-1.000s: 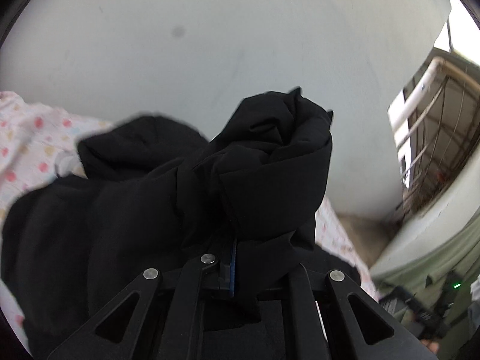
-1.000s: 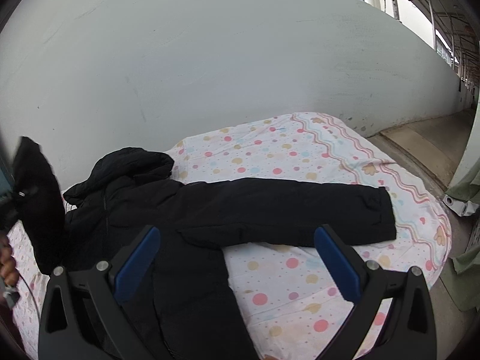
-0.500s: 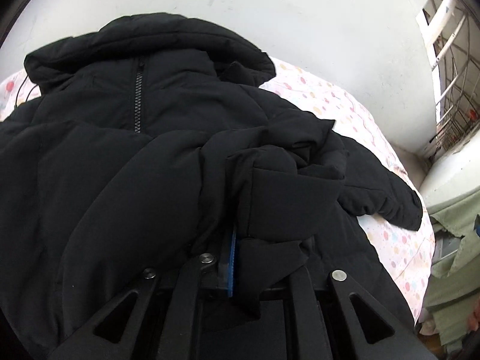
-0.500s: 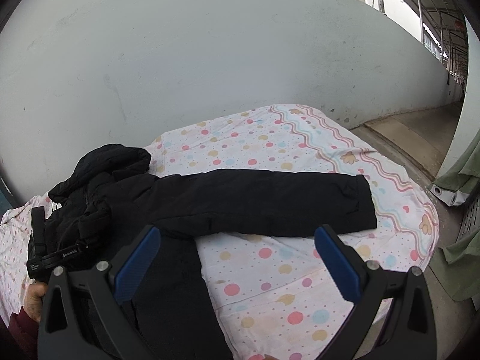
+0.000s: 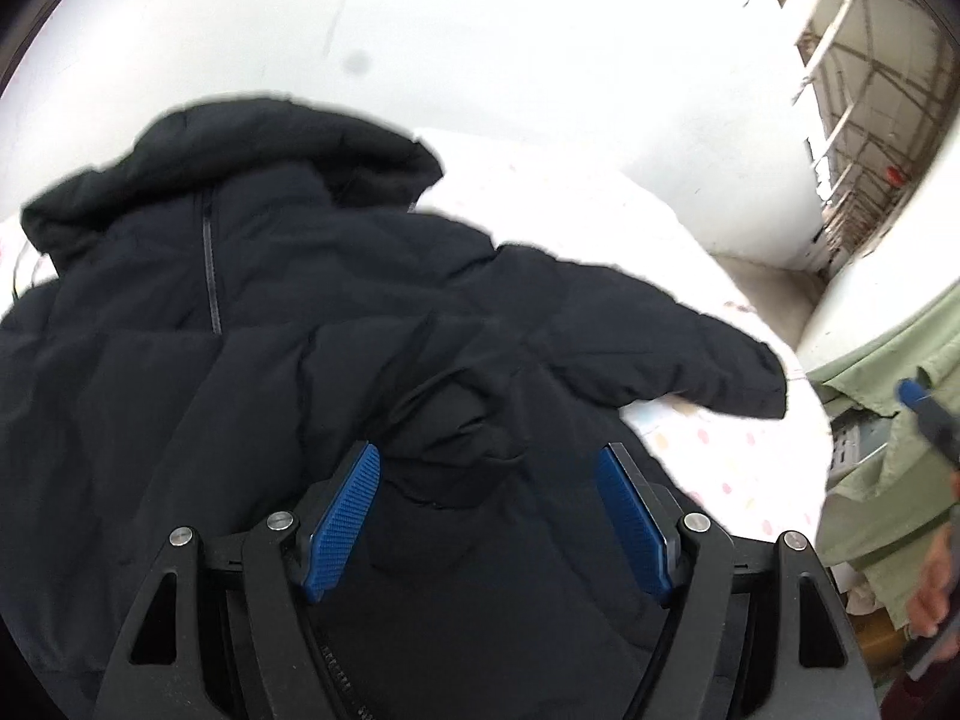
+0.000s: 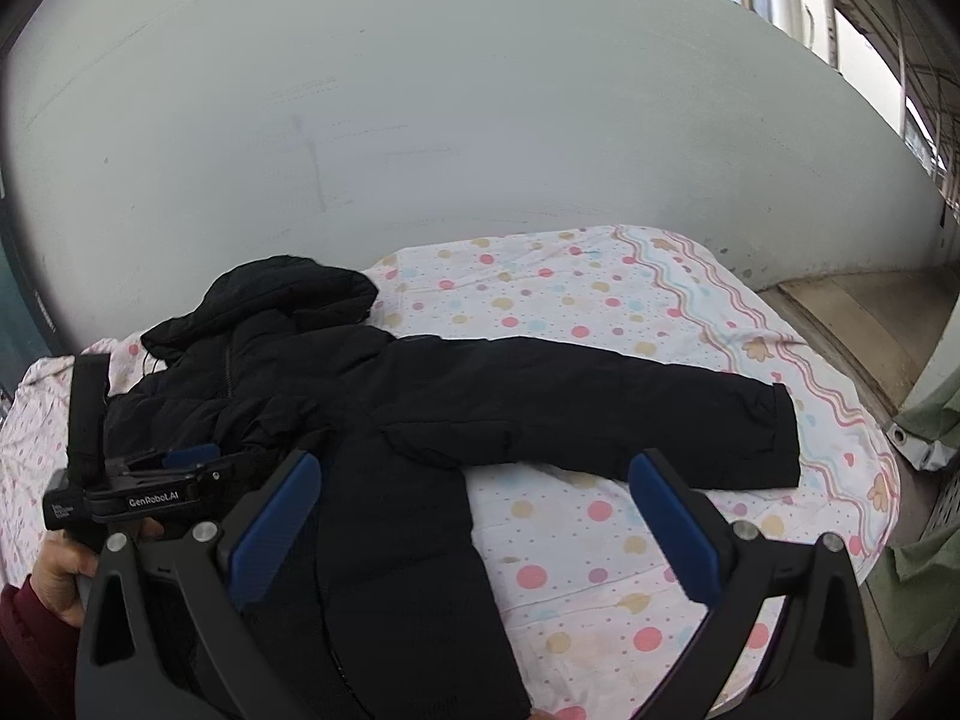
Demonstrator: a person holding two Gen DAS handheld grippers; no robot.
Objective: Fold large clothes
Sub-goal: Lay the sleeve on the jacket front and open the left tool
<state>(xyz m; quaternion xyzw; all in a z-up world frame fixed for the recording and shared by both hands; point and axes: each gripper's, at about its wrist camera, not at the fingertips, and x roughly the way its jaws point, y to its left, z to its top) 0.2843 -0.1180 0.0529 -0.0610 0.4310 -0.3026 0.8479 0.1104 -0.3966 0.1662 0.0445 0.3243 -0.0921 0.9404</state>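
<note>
Left gripper (image 5: pixel 489 504) – jaws opening, blue ribbed pads (image 5: pixel 342 519) spread apart, bunched black fabric of the folded-in sleeve lying between them but not pinched. Black frame with round silver screws. Right gripper (image 6: pixel 474 519) hangs wide open with nothing in it, same blue pads on black arms, hovering above the jacket's lower body.

Black hooded jacket (image 6: pixel 384 414) lies front-up on the bed – matte, puffy, quilted, zipper (image 5: pixel 209 264) running down from the collar. Hood (image 6: pixel 288 294) rumpled at the top near the wall. One sleeve (image 6: pixel 606 405) stretches out flat across the sheet, cuff toward the bed's far edge; the other is crumpled on the chest, under the left gripper.

Bedsheet (image 6: pixel 600 516) is white cotton-looking with pink, yellow and blue polka dots and a wavy striped border. Pale plain wall (image 6: pixel 420 120) behind. Green cloth (image 6: pixel 924 588) hangs off to the side past the bed edge. Window bars at the upper corner. A hand (image 6: pixel 57 570) in a dark red sleeve grips the left tool's handle, seen in the right wrist view.
</note>
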